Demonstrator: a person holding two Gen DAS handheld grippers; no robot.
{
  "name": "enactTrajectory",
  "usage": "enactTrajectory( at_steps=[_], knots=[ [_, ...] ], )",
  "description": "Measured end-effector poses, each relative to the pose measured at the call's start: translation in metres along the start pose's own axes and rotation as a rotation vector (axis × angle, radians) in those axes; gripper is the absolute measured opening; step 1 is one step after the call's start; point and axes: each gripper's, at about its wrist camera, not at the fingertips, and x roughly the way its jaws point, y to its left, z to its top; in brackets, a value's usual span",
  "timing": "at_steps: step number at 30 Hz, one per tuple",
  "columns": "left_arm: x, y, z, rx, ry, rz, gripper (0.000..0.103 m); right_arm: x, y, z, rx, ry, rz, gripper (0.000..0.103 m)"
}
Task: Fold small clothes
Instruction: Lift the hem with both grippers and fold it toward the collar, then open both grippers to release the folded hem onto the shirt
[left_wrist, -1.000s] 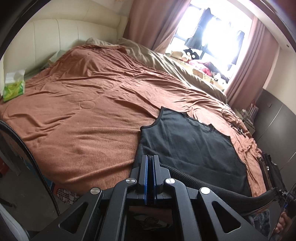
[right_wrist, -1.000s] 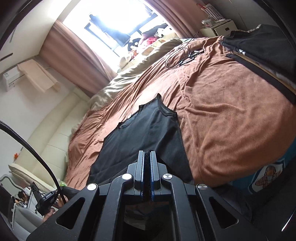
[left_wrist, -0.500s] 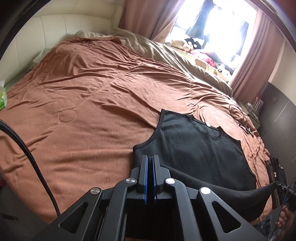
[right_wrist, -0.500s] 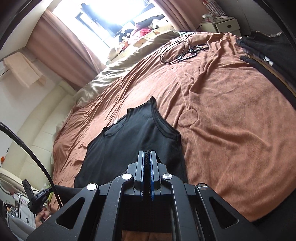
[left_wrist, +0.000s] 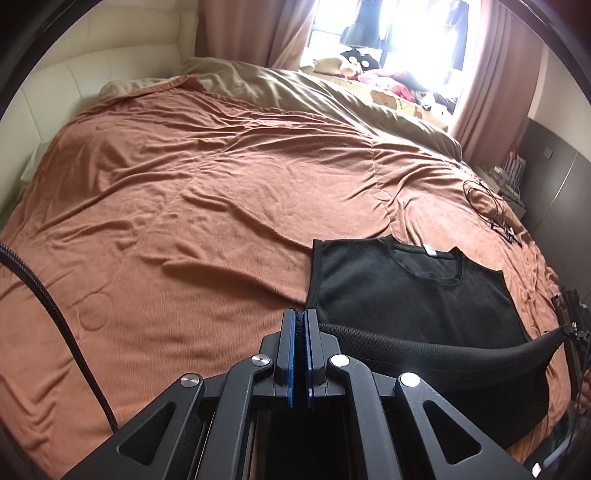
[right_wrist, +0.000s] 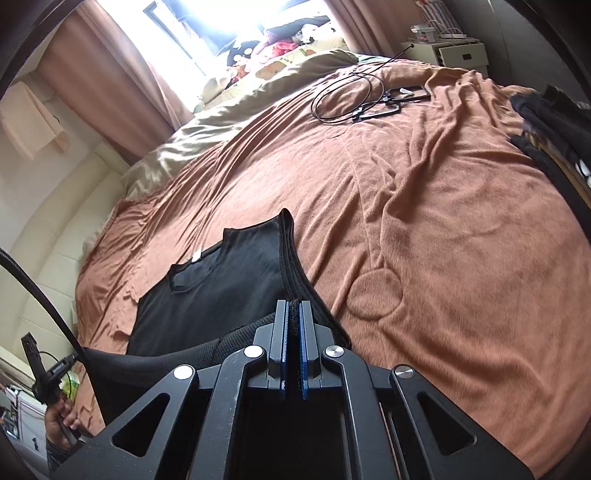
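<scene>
Your left gripper (left_wrist: 300, 314) is clenched on the near hem of the black sleeveless knit top (left_wrist: 410, 291), its blue-padded fingers (left_wrist: 289, 343) pressed together with a sliver of dark fabric caught between them. Your right gripper (right_wrist: 294, 304) is likewise clamped on the same hem, black cloth pinched between its pads at the top's right near corner. Between the two grips the hem runs taut and lifted off the bed as a dark band, reaching across to the far right of the left wrist view and to the far left of the right wrist view.

The rest of the top lies flat on the rust-brown fleece blanket (left_wrist: 192, 206), neckline pointing away from you, a small white label (left_wrist: 429, 251) showing inside the collar. Its shoulders rest on the blanket well short of the olive-tan duvet (left_wrist: 332, 96) bunched at the far side below the bright window.

To the right, near the far edge of the blanket, a coiled black cable (right_wrist: 347, 98) sits beside a pair of dark-framed glasses (right_wrist: 384, 109). A stack of dark folded clothes (right_wrist: 554, 122) rests at the right edge of the bed.
</scene>
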Motion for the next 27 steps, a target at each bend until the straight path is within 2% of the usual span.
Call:
enactTrajectory(
  at_steps=[6,14,16,18,19,21,22,23,25,27],
  knots=[
    [0.027,-0.002,0.019,0.029,0.029,0.011,0.004,0.026,0.005,0.026,-0.021,0.019,-0.029,0.002],
    [0.053,-0.005,0.033,0.033,0.066,0.037,0.005,0.052,0.012,0.044,-0.026,0.015,-0.056,0.002],
    [0.059,-0.004,0.035,0.023,0.082,0.052,0.006,0.060,0.014,0.045,-0.033,0.026,-0.080,0.002],
    [0.063,-0.003,0.036,0.015,0.098,0.081,0.015,0.066,0.018,0.045,-0.042,0.049,-0.093,0.003],
    [0.063,-0.002,0.036,0.014,0.104,0.089,0.020,0.067,0.020,0.046,-0.041,0.058,-0.081,0.006],
    [0.061,-0.002,0.035,0.021,0.108,0.067,0.054,0.068,0.024,0.044,-0.050,0.083,-0.071,0.025],
    [0.060,-0.003,0.034,0.035,0.106,0.061,0.061,0.066,0.027,0.044,-0.073,0.081,-0.083,0.046],
    [0.058,-0.005,0.033,0.054,0.103,0.061,0.067,0.064,0.030,0.043,-0.105,0.073,-0.103,0.061],
    [0.056,-0.010,0.028,0.112,0.113,0.064,0.068,0.061,0.035,0.043,-0.162,0.069,-0.131,0.065],
    [0.058,-0.013,0.023,0.157,0.147,0.053,0.070,0.062,0.040,0.040,-0.213,0.102,-0.140,0.065]
  ],
)
